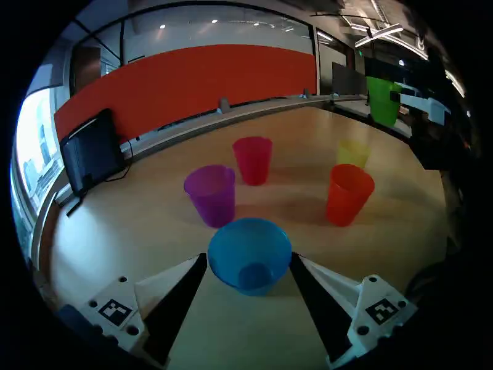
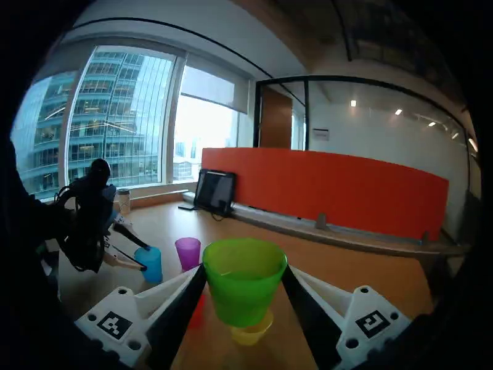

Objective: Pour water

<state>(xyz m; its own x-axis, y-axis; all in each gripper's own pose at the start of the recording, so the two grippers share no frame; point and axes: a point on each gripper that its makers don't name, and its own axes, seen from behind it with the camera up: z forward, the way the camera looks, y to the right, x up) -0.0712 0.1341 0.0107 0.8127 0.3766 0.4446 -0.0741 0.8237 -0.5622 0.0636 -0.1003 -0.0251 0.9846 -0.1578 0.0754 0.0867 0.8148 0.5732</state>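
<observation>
A blue cup (image 1: 249, 256) stands on the wooden table (image 1: 142, 234) with my left gripper (image 1: 248, 258) shut on it, one finger pressing each side. Beyond it stand a purple cup (image 1: 212, 194), a red cup (image 1: 252, 159), an orange cup (image 1: 348, 193) and a yellow cup (image 1: 353, 153). My right gripper (image 2: 243, 271) is shut on a green cup (image 2: 243, 280), upright and held in the air just above the yellow cup (image 2: 251, 334). The green cup (image 1: 383, 100) also hangs high at the far right in the left gripper view. The left gripper (image 2: 126, 246) with the blue cup (image 2: 150, 264) shows at the left, beside the purple cup (image 2: 188, 253).
A dark laptop (image 1: 92, 151) stands open at the table's left edge with a cable trailing from it. An orange partition (image 1: 185, 80) runs along the table's far side. A person's dark sleeve (image 2: 86, 228) holds the left gripper. Large windows (image 2: 123, 123) lie behind.
</observation>
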